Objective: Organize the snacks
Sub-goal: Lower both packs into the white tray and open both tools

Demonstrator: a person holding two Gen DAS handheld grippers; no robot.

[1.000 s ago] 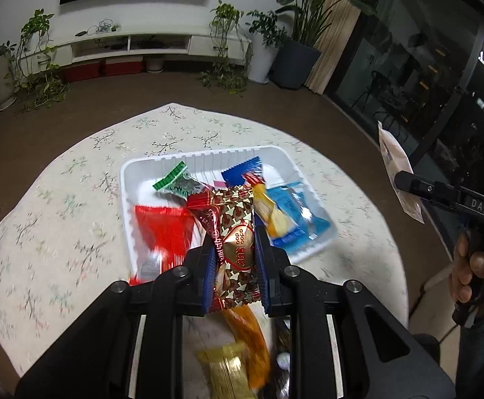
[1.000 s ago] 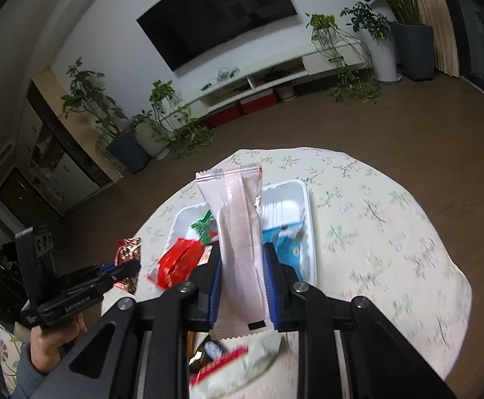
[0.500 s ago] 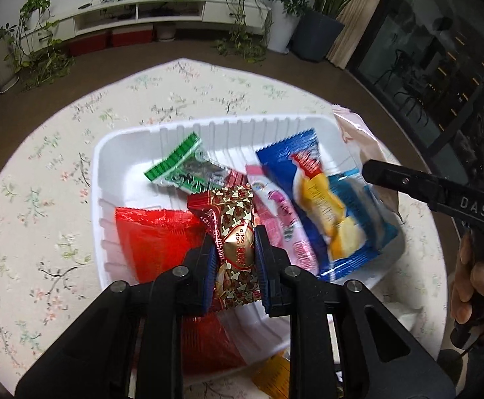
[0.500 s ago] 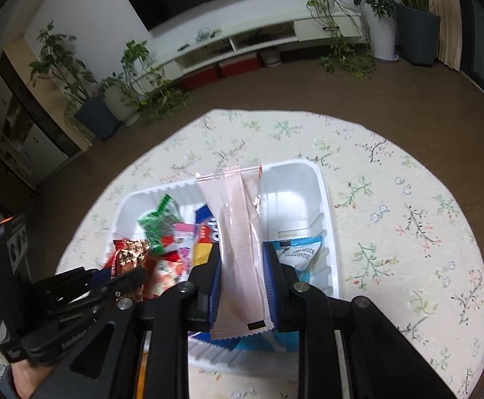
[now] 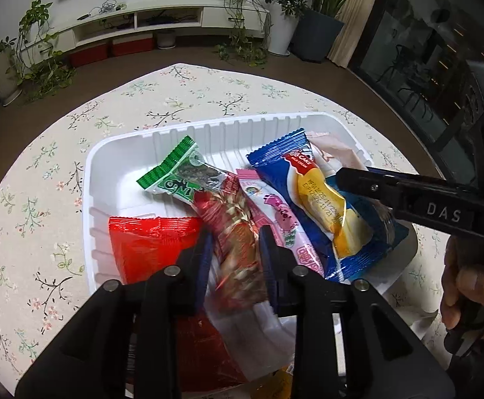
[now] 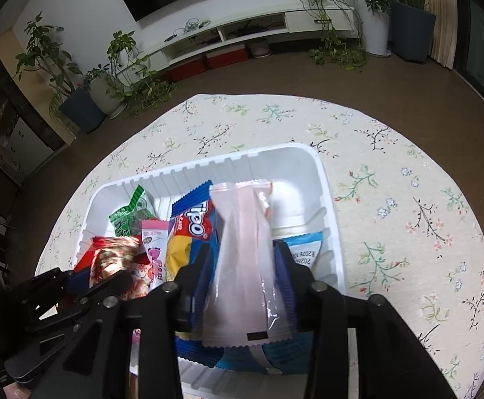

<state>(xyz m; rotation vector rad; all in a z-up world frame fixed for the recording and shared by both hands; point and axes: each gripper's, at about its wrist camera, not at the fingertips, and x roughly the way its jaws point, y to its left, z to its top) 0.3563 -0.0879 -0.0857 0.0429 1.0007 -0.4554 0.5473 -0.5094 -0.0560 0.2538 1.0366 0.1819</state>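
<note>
A white ribbed tray point(image 5: 208, 129) on the round table holds several wrapped snacks: a green packet point(image 5: 175, 176), a red packet point(image 5: 152, 246), a pink packet point(image 5: 275, 219) and a blue cake pack point(image 5: 311, 193). My left gripper point(image 5: 235, 252) hangs low over the tray's near left side. Its jaws are opening, and a red-and-gold candy point(image 5: 238, 232) lies blurred and loose between them. My right gripper point(image 6: 242, 259) is over the tray's right half. Its jaws are opening too, with a pale pink packet point(image 6: 245, 249) standing between them, clear of the pads.
The tray point(image 6: 328, 179) sits on a floral tablecloth point(image 6: 391, 232) with bare cloth all round it. An orange wrapper point(image 5: 278, 382) lies off the tray at the near edge. A hand point(image 5: 468, 286) grips the right tool. Plants and a TV cabinet stand beyond.
Both grippers came down and forward over the tray. Their jaws have since spread, so the candy and the pale pink packet, pinched before, now sit loose between the fingers.
</note>
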